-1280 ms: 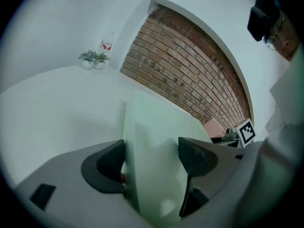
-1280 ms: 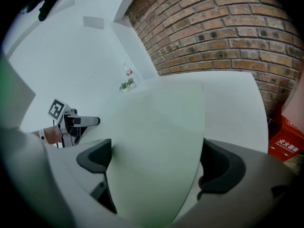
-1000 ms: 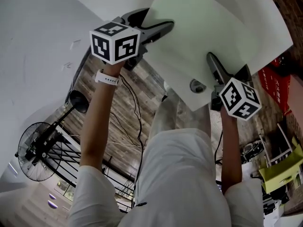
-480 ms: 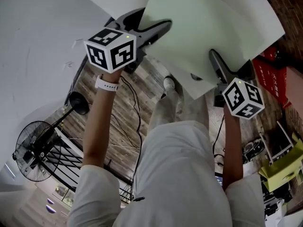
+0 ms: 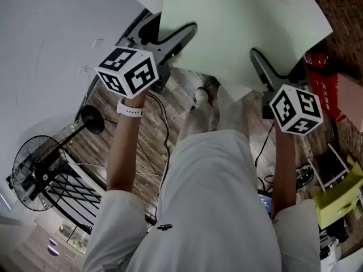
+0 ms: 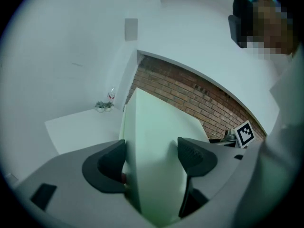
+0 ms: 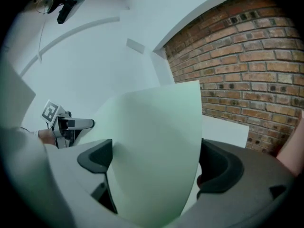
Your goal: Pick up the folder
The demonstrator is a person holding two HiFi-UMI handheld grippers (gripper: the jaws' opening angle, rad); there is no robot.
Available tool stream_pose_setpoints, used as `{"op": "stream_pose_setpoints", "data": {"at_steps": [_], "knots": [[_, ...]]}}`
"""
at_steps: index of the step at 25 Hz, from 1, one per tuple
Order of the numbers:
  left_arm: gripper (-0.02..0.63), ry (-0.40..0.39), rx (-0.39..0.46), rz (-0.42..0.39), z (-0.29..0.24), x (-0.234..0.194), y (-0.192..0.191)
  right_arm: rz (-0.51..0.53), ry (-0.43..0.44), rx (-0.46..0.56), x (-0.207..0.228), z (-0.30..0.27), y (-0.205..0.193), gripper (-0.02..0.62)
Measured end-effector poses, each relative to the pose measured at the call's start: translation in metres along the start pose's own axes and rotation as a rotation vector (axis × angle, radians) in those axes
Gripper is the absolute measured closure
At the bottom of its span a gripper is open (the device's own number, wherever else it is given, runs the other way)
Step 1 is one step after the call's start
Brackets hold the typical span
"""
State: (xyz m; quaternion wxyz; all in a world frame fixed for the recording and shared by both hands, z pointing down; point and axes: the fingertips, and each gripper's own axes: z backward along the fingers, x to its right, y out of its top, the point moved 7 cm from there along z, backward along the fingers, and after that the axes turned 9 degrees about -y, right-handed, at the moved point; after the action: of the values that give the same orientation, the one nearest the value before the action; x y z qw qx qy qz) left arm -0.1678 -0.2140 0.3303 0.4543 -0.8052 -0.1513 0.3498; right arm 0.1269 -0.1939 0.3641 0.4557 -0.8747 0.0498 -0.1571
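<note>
While one folder (image 5: 238, 27) is aloft | left claw (image 6: 152, 156), right claw (image 7: 154, 158): both apparently clamping it

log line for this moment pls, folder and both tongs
folder: pale green, held in the air by both | left tongs: shut on folder edge | right tongs: shut on folder edge

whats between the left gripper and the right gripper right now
The pale green folder: in the head view it spans from the left gripper to the right gripper, each clamped on its near edge.
</note>
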Motion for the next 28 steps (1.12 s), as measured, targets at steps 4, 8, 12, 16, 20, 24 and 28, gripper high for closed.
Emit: {"op": "stream_pose_setpoints", "data": {"at_steps": [4, 8, 12, 16, 20, 24, 28], "knots": [[0.249, 0.022, 0.058, -0.004, 0.025, 0.018, 0.007, 0.035, 0.024, 0.034, -0.012, 0.02, 0.016, 0.032], [0.249, 0.041, 0.116, -0.003, 0.05, 0.036, 0.013, 0.074, 0.053, 0.077, -0.023, 0.04, 0.031, 0.034], [0.248, 0.068, 0.204, -0.006, 0.079, 0.056, 0.018, 0.134, 0.108, 0.163, -0.038, 0.062, 0.049, 0.035], [0.248, 0.095, 0.274, -0.02, 0.11, 0.074, 0.021, 0.179, 0.139, 0.213, -0.057, 0.084, 0.063, 0.034], [0.247, 0.108, 0.319, -0.045, 0.139, 0.094, 0.026, 0.195, 0.169, 0.266, -0.075, 0.108, 0.071, 0.034], [0.247, 0.13, 0.348, -0.08, 0.166, 0.105, 0.029, 0.196, 0.193, 0.307, -0.093, 0.124, 0.071, 0.034], [0.247, 0.132, 0.372, -0.1, 0.189, 0.112, 0.024, 0.207, 0.193, 0.334, -0.11, 0.14, 0.066, 0.034]]}}
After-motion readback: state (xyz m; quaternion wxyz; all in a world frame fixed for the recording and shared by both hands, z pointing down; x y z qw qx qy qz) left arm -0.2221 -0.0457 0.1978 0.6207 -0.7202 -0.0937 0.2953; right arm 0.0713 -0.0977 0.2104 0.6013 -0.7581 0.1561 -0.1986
